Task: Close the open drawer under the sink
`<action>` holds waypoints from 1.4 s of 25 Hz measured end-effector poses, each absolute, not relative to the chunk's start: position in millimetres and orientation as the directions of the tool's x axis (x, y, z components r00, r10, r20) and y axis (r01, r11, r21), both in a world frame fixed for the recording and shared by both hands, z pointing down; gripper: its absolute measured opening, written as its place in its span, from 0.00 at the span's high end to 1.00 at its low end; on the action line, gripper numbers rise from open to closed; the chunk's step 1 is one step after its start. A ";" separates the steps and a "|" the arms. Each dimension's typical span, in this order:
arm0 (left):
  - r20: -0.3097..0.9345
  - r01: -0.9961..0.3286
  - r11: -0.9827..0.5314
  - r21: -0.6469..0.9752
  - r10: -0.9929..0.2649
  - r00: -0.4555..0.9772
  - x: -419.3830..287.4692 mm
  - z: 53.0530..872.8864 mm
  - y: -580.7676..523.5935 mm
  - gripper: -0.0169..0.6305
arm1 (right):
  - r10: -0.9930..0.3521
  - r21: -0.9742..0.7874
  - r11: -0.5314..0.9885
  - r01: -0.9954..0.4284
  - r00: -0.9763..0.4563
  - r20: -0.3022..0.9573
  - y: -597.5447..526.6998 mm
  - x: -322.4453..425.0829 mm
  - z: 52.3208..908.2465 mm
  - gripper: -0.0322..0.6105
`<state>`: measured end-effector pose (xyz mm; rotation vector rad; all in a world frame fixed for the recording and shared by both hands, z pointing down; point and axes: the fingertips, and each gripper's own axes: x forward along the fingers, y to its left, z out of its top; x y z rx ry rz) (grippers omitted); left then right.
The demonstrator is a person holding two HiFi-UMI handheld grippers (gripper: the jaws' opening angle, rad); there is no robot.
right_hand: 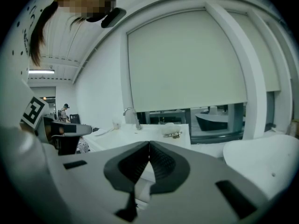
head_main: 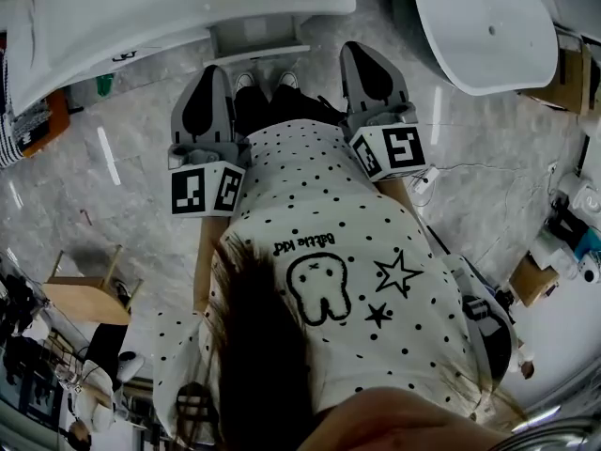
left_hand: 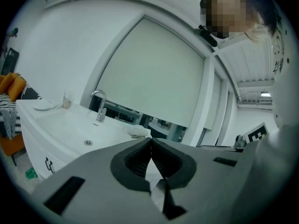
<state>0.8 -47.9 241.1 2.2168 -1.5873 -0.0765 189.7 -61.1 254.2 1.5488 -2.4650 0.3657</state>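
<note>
In the head view the white sink unit [head_main: 178, 3] lies at the top left. A pale drawer [head_main: 255, 41] juts out past its front edge, just beyond my shoes. My left gripper [head_main: 211, 71] and right gripper [head_main: 362, 50] are held on either side of my legs, both pointing toward the unit and apart from the drawer. In the left gripper view the left gripper [left_hand: 150, 141] is shut on nothing, with the basin [left_hand: 70, 125] and faucet [left_hand: 99, 104] beyond it. The right gripper [right_hand: 149, 143] is also shut and empty, facing the sink counter [right_hand: 140, 134].
A large white tub [head_main: 488, 26] stands at the top right, also seen as the tub [right_hand: 266, 157] in the right gripper view. A wooden stool [head_main: 84, 297] stands at the left. Orange and striped items [head_main: 38, 125] and a green object [head_main: 103, 85] lie beside the unit.
</note>
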 end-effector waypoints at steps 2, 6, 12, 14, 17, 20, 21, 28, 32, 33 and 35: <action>0.184 -0.897 -0.264 0.355 -0.921 0.344 6.8 241.4 -45.6 0.96 | -0.850 -0.092 0.429 -0.899 -0.436 0.295 -60.0 193.3 253.4 0.93; 0.186 -0.902 -0.258 0.345 -0.924 0.335 18.8 244.2 -42.5 0.96 | -0.850 -0.085 0.438 -0.895 -0.443 0.285 -59.4 203.8 253.1 0.93; 0.168 -0.904 -0.247 0.350 -0.932 0.320 27.5 244.2 -37.4 0.96 | -0.853 -0.074 0.445 -0.893 -0.447 0.270 -57.0 214.5 252.0 0.93; 0.164 -0.904 -0.245 0.350 -0.934 0.316 29.7 243.5 -36.6 0.96 | -0.854 -0.071 0.446 -0.892 -0.448 0.265 -56.6 217.2 251.3 0.93; 0.158 -0.904 -0.241 0.352 -0.937 0.311 30.5 242.2 -37.9 0.96 | -0.858 -0.069 0.444 -0.893 -0.446 0.255 -57.2 220.7 249.6 0.93; 0.179 -0.911 -0.228 0.344 -0.937 0.302 24.2 245.2 -41.2 0.96 | -0.860 -0.073 0.441 -0.895 -0.444 0.251 -58.1 224.0 247.4 0.93; 0.197 -0.920 -0.226 0.321 -0.934 0.298 21.4 247.9 -42.7 0.96 | -0.859 -0.074 0.442 -0.894 -0.445 0.252 -58.4 224.8 246.9 0.93; 0.423 -0.959 -0.232 0.161 -0.862 0.279 3.8 302.6 -44.7 0.96 | -0.850 -0.077 0.452 -0.889 -0.455 0.266 -59.8 225.5 249.6 0.93; 0.507 -0.954 -0.233 0.187 -0.809 0.297 -3.1 330.7 -44.7 0.88 | -0.834 -0.080 0.470 -0.879 -0.472 0.285 -61.0 223.2 257.0 0.93; 0.525 -0.953 -0.241 0.183 -0.796 0.302 -3.7 337.7 -45.3 0.85 | -0.829 -0.077 0.477 -0.875 -0.478 0.291 -62.0 221.8 258.8 0.93; 0.556 -0.950 -0.251 0.184 -0.770 0.312 -3.0 354.6 -46.0 0.84 | -0.820 -0.070 0.489 -0.869 -0.486 0.301 -64.8 218.6 262.5 0.93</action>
